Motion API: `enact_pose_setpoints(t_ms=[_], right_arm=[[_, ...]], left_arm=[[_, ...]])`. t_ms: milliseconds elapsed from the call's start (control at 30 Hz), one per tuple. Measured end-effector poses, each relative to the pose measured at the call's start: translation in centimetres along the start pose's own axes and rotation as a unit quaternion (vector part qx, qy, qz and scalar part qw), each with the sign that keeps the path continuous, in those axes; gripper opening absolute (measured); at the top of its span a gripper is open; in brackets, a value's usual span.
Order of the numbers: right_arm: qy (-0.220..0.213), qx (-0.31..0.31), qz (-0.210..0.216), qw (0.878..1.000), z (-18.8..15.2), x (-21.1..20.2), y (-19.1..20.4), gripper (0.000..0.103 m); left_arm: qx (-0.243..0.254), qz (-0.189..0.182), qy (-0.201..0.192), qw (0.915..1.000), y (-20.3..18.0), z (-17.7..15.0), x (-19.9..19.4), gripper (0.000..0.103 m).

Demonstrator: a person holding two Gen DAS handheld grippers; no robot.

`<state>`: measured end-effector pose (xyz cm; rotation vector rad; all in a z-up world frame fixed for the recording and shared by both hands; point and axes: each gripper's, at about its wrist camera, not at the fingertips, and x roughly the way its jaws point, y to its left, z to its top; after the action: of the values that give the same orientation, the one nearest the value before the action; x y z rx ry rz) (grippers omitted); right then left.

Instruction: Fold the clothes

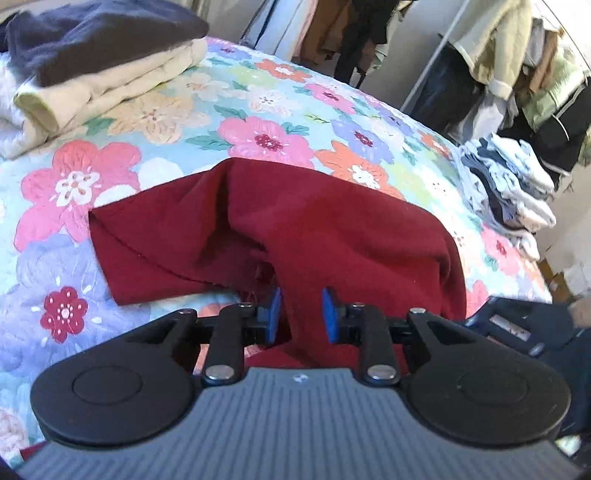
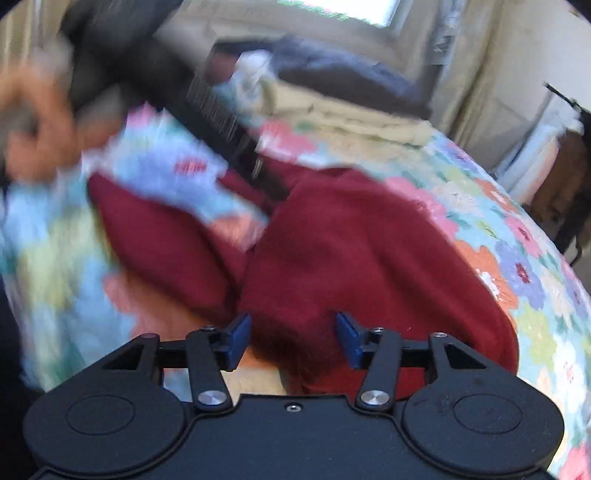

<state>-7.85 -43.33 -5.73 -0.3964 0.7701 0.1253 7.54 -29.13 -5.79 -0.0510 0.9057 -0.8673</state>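
Dark red knit garment [image 1: 295, 229], bunched on floral quilt [image 1: 258, 122]: straddled, ungripped, by parted left gripper [image 1: 301, 314] and right gripper [image 2: 293, 341]; single-layer pinch risked.

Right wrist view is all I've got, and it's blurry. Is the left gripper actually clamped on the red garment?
Observer: No. The left gripper is open, with a ridge of the red garment between its blue pads, not pinched.
Operator: Anything folded already?
Observer: Yes, a stack topped by a navy garment over a cream one, far left on the floral bedspread.
Operator: Anything else?
Observer: A second pile of pale and dark clothes sits at the bed's right edge.
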Motion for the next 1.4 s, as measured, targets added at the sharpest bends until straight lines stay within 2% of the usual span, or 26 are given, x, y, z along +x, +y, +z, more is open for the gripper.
enact_pose_setpoints(t_ms=[67,100,167,267,300,367,467,567,733,800,867,1000,1100,1133,1200,1300,1367,1400], right_arm=[[0.008,-0.028,-0.029,0.999,-0.4,1.1,0.4,0.052],[0.004,-0.029,-0.037,0.999,-0.3,1.1,-0.1,0.038],[-0.005,-0.030,-0.050,0.998,-0.1,1.1,-1.3,0.016],[-0.030,-0.011,-0.070,0.997,0.4,0.2,-4.2,0.011],[-0.035,-0.006,-0.083,0.996,0.7,-0.2,-5.4,0.005],[-0.044,0.007,-0.111,0.993,1.1,-1.1,-8.1,0.005],[-0.051,0.047,-0.118,0.991,1.2,-2.1,-12.4,0.005],[-0.051,0.053,-0.133,0.988,1.0,-2.6,-15.3,0.005],[-0.061,0.061,-0.159,0.983,0.7,-3.9,-18.9,0.004],[-0.058,0.055,-0.151,0.985,1.3,-3.8,-20.5,0.004],[-0.035,0.064,-0.128,0.989,2.4,-2.9,-22.9,0.004],[0.021,0.097,-0.074,0.992,4.8,-1.0,-27.7,0.004],[0.073,0.167,-0.029,0.983,6.1,0.7,-30.6,0.005],[0.075,0.177,-0.017,0.981,6.1,1.0,-30.7,0.005],[0.069,0.175,-0.013,0.982,5.8,1.4,-30.5,0.005],[0.050,0.171,-0.018,0.984,5.6,2.1,-30.5,0.005],[0.037,0.168,-0.021,0.985,5.4,2.6,-30.5,0.005],[0.034,0.191,-0.020,0.981,5.4,3.1,-31.1,0.005]], left_arm=[[-0.015,0.003,0.003,0.9999,0.3,0.2,0.2,0.024],[-0.022,0.005,0.005,0.9997,0.4,0.3,0.5,0.024],[-0.035,0.017,0.012,0.9992,0.6,0.2,0.8,0.024],[-0.050,0.036,0.013,0.9980,1.0,0.1,0.7,0.024],[-0.057,0.036,0.013,0.9976,1.1,0.2,0.6,0.024],[-0.069,0.032,0.012,0.9970,1.0,0.6,0.5,0.024],[-0.072,0.008,0.012,0.9973,-0.2,1.1,1.0,0.024],[-0.056,-0.010,0.021,0.9982,-2.4,1.4,2.5,0.024],[-0.028,-0.013,0.034,0.9990,-5.6,1.5,4.6,0.024],[-0.020,0.000,0.038,0.9991,-6.5,1.8,5.1,0.024],[-0.016,0.007,0.035,0.9992,-7.2,2.4,5.4,0.024],[-0.017,-0.003,0.018,0.9997,-8.4,3.5,5.7,0.026],[-0.013,-0.049,0.013,0.9986,-9.9,4.5,6.1,0.034],[-0.005,-0.062,0.016,0.9979,-10.6,4.9,6.3,0.035],[0.040,-0.056,0.019,0.9975,-12.3,5.6,6.7,0.037],[0.089,-0.019,0.017,0.9958,-13.9,6.7,7.8,0.043],[0.053,-0.045,0.019,0.9974,-13.4,7.7,9.3,0.057],[0.034,-0.059,0.020,0.9975,-13.1,8.2,10.0,0.074]])
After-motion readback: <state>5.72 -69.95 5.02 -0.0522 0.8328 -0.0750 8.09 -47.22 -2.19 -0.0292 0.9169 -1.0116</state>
